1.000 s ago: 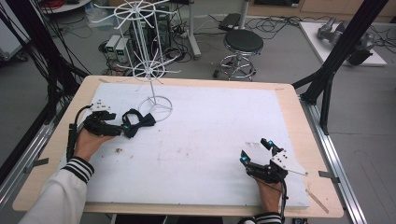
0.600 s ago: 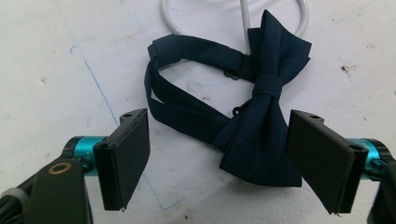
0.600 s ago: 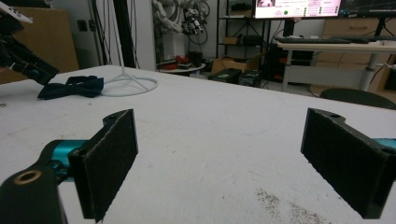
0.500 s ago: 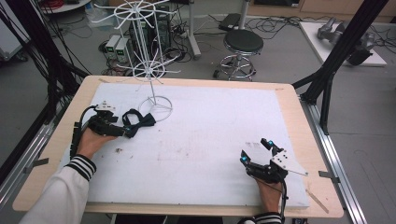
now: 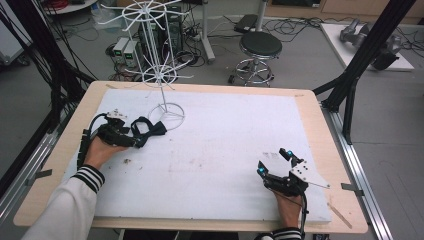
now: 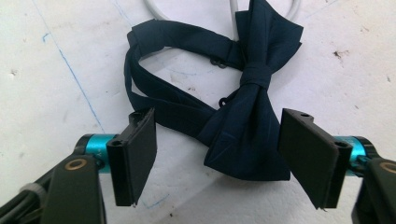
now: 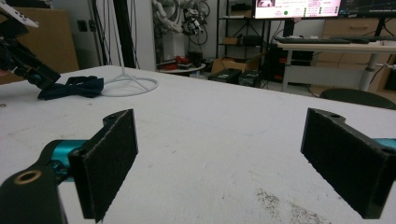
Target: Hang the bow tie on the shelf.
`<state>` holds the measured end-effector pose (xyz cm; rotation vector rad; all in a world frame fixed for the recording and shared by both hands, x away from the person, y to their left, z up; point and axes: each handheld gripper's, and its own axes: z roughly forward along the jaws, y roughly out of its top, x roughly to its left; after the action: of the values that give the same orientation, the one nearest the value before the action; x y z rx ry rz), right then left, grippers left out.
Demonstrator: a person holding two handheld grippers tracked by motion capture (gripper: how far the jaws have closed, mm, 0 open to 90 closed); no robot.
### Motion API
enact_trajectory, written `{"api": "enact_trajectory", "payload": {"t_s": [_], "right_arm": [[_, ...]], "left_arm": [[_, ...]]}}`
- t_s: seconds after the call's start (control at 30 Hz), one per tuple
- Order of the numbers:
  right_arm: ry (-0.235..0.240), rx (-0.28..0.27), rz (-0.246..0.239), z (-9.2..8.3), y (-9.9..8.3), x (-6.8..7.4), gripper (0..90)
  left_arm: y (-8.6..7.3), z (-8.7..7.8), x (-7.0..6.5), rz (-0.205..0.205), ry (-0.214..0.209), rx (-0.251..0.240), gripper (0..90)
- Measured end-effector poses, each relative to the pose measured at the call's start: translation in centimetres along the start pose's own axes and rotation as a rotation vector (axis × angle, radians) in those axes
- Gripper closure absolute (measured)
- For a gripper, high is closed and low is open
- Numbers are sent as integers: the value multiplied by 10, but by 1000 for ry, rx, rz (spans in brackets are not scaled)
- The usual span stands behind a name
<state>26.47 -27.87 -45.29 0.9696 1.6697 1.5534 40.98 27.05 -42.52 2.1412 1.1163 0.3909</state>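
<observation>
Lying between spread left gripper (image 6: 217, 158) jaws: bow tie (image 6: 247, 121).

A robotics lab. A black frame (image 5: 372, 60) flanks the table (image 5: 310, 107), cables (image 5: 300, 22) and electronics boxes (image 5: 126, 51) crowd the floor at top, beside a stool (image 5: 260, 47). Upper right in the right gripper view: a monitor (image 7: 296, 8), desks (image 7: 327, 46).
</observation>
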Motion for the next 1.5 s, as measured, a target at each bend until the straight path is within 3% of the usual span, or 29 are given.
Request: {"api": "enact_trajectory", "payload": {"t_s": [0.3, 0.57, 0.77, 0.97, 1.23, 1.5], "right_arm": [[2, 0, 4, 0, 0, 0, 100], [2, 1, 5, 0, 0, 0, 100], [1, 0, 4, 0, 0, 0, 100], [1, 1, 4, 0, 0, 0, 101], [0, -1, 3, 0, 0, 0, 100], [1, -4, 0, 0, 0, 0, 101]], "left_arm": [[1, 3, -4, 5, -8, 22, 358], [2, 5, -6, 9, -28, 42, 494], [3, 5, -6, -14, -36, 54, 559], [2, 2, -5, -29, -39, 58, 694], [-1, 2, -8, -14, -47, 69, 830], [-1, -1, -8, -6, -51, 66, 850]]}}
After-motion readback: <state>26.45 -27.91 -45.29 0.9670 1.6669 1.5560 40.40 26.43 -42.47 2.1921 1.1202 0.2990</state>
